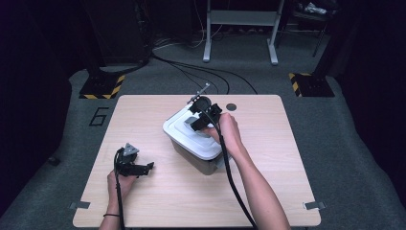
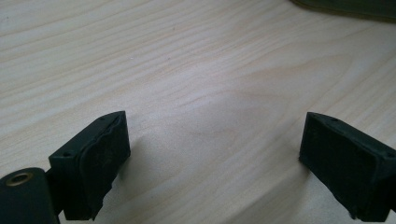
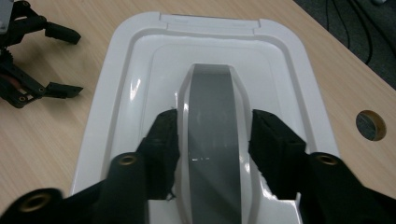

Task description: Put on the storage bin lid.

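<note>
A grey box with a white lid (image 1: 191, 139) stands at the middle of the wooden table (image 1: 268, 158). The lid (image 3: 126, 93) carries a grey arched handle (image 3: 212, 93) along its middle. My right gripper (image 1: 201, 120) is over the lid's far end. Its jaws (image 3: 212, 140) press on both sides of the handle, shut on it. My left gripper (image 1: 146, 167) rests on the table to the box's left, a hand behind it. It stands open (image 2: 212, 158) with bare wood between the jaws, and it is also visible (image 3: 72, 61) beside the lid.
A round cable hole (image 1: 231, 106) sits in the table just behind the box. A dark edge of the box (image 2: 345, 5) lies ahead of my left gripper. Cables (image 1: 201, 72) and striped stand bases (image 1: 103, 86) lie on the floor beyond the table.
</note>
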Demonstrator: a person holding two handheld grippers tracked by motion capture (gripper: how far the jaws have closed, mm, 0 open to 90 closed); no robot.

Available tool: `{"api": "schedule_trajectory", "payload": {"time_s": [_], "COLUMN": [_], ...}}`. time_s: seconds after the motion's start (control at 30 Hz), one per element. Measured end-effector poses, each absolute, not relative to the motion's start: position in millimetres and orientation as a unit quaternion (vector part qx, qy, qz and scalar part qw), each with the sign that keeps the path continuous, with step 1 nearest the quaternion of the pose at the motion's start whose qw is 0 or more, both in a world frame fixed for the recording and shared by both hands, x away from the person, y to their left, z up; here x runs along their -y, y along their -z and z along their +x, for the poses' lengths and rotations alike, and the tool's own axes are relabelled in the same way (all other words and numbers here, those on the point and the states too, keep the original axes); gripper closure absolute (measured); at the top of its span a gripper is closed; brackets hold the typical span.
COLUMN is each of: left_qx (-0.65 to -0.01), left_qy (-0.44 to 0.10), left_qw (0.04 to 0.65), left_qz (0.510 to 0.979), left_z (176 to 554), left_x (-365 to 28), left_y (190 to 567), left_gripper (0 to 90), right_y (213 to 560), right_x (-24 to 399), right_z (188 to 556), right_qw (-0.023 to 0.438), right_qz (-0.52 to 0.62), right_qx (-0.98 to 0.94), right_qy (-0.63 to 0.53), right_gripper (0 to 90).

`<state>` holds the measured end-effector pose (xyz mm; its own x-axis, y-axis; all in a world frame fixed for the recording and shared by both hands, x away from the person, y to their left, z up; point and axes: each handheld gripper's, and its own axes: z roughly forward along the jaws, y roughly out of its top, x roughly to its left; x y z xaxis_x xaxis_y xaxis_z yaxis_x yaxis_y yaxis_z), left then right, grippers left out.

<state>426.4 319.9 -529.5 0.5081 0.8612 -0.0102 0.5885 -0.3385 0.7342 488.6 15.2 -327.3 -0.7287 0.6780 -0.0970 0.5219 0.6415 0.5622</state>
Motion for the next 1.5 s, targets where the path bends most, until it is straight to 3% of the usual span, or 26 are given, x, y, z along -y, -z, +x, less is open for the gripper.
{"api": "schedule_trajectory", "payload": {"time_s": [0.3,0.57,1.5], "left_qx": [-0.456,-0.456,-0.456], "left_qy": [-0.195,-0.195,-0.197], "left_qw": [0.350,0.350,0.349], "left_qz": [0.795,0.795,0.795], "left_z": [426,426,426], "left_x": [-320,-320,-320], "left_y": [530,529,530], "left_gripper": [8.4,8.3,8.3], "right_y": [322,324,352], "right_x": [12,43,164], "right_z": [478,475,454], "right_qw": [0.162,0.176,0.202], "right_qz": [0.343,0.370,0.461], "right_qx": [-0.876,-0.848,-0.784], "right_qy": [-0.297,-0.337,-0.364], "right_gripper": [14.0,0.4,0.0]}}
